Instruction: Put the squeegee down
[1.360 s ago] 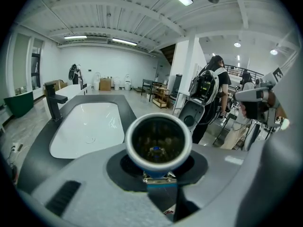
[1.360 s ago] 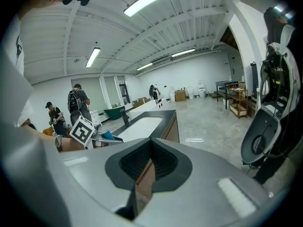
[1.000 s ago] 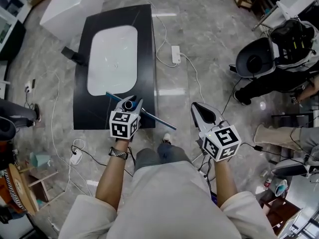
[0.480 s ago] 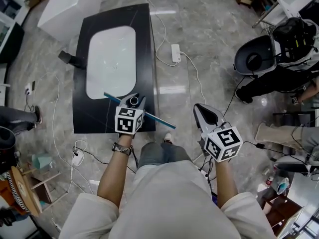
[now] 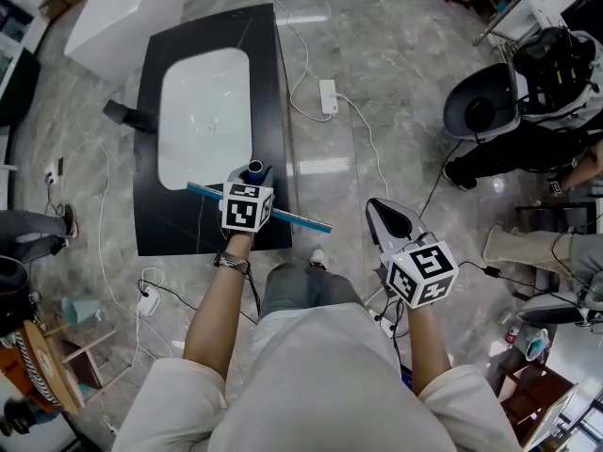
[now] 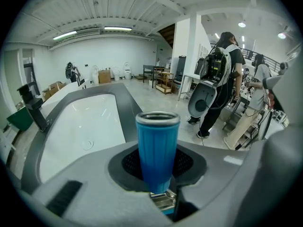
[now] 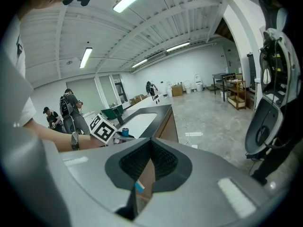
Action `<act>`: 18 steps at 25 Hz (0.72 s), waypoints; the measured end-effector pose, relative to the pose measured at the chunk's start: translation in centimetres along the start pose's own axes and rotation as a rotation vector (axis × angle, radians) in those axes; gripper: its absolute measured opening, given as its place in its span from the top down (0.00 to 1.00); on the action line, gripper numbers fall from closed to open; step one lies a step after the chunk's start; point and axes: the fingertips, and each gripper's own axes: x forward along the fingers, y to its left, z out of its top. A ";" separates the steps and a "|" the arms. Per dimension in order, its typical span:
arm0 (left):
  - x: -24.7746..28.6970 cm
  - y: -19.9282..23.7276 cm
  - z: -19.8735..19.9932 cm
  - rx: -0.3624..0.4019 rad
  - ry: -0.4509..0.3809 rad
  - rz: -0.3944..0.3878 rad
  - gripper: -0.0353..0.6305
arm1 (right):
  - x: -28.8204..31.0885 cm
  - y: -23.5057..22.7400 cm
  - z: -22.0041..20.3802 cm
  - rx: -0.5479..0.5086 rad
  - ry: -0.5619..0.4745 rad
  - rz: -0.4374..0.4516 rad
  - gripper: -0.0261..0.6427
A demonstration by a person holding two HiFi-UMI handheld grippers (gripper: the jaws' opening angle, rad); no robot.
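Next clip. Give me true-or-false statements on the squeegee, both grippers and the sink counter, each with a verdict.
The left gripper holds the squeegee by its blue handle. True; its jaws have just been closing further on it.
The squeegee lies inside the white basin. False: it is gripped, at the black counter's near edge.
The right gripper clamps a cloth. False: its jaws are together, nothing between them.
A black tap stands beside the basin. True.

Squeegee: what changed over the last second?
The left gripper carried the squeegee forward over the black counter, its blade swinging more crosswise. Its jaws have just been closing on the blue handle between them. Right gripper unmoved, empty.
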 end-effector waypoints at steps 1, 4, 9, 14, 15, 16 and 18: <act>0.4 0.3 -0.1 0.001 0.007 0.005 0.81 | 0.0 0.0 -0.1 0.000 0.001 -0.002 0.95; 1.4 0.8 -0.3 -0.004 0.027 0.012 0.80 | 0.0 -0.2 -0.4 0.003 0.006 -0.007 0.95; 3.1 1.6 -0.4 -0.025 0.077 0.017 0.80 | 0.2 -0.8 -0.4 0.005 0.022 -0.016 0.95; 4.1 2.1 -0.8 -0.033 0.105 0.031 0.79 | 0.5 -1.0 -0.6 0.011 0.032 -0.013 0.95; 4.3 2.1 -0.9 -0.032 0.108 0.035 0.79 | 0.5 -0.9 -0.7 0.012 0.031 -0.011 0.95; 4.4 2.1 -1.1 -0.028 0.109 0.042 0.79 | 0.5 -0.9 -0.8 0.013 0.029 -0.008 0.95; 4.5 2.1 -1.2 -0.015 0.106 0.055 0.78 | 0.5 -0.7 -0.9 0.014 0.026 -0.001 0.95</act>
